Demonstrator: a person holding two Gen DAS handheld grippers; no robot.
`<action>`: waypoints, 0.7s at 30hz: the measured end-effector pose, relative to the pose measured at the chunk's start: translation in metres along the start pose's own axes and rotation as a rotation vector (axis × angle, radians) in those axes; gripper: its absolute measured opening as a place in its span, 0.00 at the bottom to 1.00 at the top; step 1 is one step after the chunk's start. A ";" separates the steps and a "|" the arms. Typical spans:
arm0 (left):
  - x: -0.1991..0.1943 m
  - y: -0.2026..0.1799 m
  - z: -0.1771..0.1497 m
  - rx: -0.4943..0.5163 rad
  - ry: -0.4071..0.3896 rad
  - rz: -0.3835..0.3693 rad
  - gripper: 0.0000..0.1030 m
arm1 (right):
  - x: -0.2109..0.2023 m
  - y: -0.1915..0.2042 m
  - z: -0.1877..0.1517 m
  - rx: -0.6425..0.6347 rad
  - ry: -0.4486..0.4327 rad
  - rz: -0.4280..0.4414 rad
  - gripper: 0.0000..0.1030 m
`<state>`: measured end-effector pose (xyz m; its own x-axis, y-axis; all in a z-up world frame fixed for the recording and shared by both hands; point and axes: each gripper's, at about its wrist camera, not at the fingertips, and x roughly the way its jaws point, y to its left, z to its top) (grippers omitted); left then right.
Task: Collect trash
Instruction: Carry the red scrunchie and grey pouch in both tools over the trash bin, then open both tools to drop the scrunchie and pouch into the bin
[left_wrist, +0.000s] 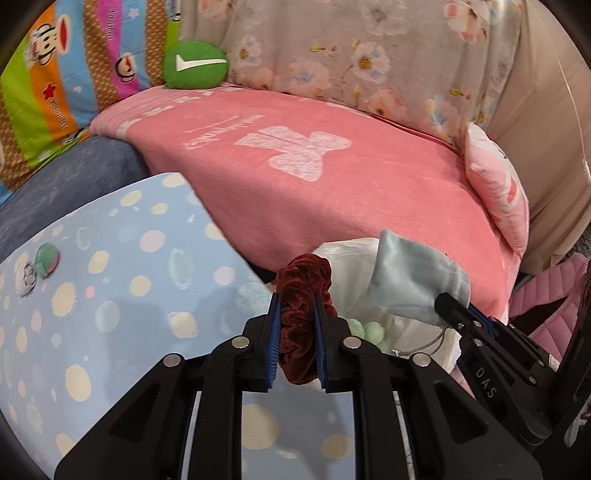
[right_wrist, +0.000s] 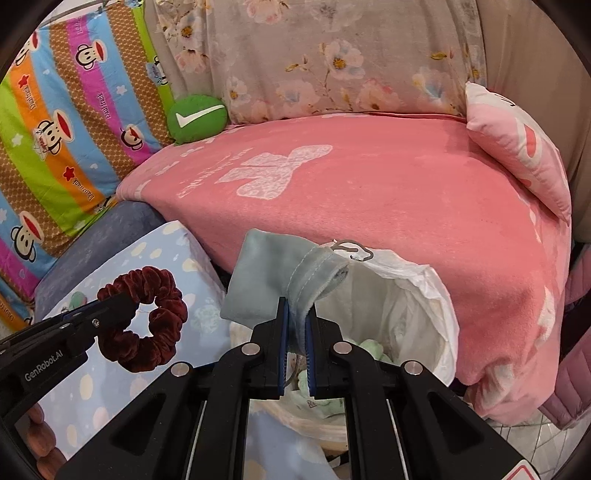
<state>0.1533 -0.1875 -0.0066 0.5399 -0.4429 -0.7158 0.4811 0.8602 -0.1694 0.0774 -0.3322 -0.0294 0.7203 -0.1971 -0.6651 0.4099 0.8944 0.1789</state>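
The left gripper (left_wrist: 295, 325) is clamped on a dark red scrunchie (left_wrist: 303, 317), low in the centre of the left wrist view. The right gripper (right_wrist: 297, 332) is clenched on a pale blue cloth pouch (right_wrist: 273, 280), low in the centre of the right wrist view. Directly beyond both jaws stands a bin lined with a white bag (right_wrist: 424, 295); pale green scraps (right_wrist: 373, 349) lie inside it. A spotted blue sheet (left_wrist: 110, 277) fills the lower left. A pink blanket (left_wrist: 351, 192) spans the middle. A green round cushion (left_wrist: 194, 64) sits at the upper left, against a striped monkey-print cushion (left_wrist: 55, 74).
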 end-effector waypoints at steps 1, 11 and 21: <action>0.001 -0.005 0.001 0.008 0.001 -0.008 0.15 | -0.001 -0.006 0.000 0.005 -0.001 -0.008 0.07; 0.014 -0.050 0.004 0.055 0.015 -0.086 0.18 | -0.004 -0.038 0.001 0.035 -0.004 -0.045 0.10; 0.012 -0.039 0.003 0.021 -0.013 -0.028 0.54 | -0.001 -0.038 -0.007 0.041 0.005 -0.059 0.33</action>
<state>0.1432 -0.2270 -0.0072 0.5346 -0.4702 -0.7022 0.5108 0.8418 -0.1748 0.0571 -0.3635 -0.0402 0.6917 -0.2469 -0.6786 0.4742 0.8640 0.1690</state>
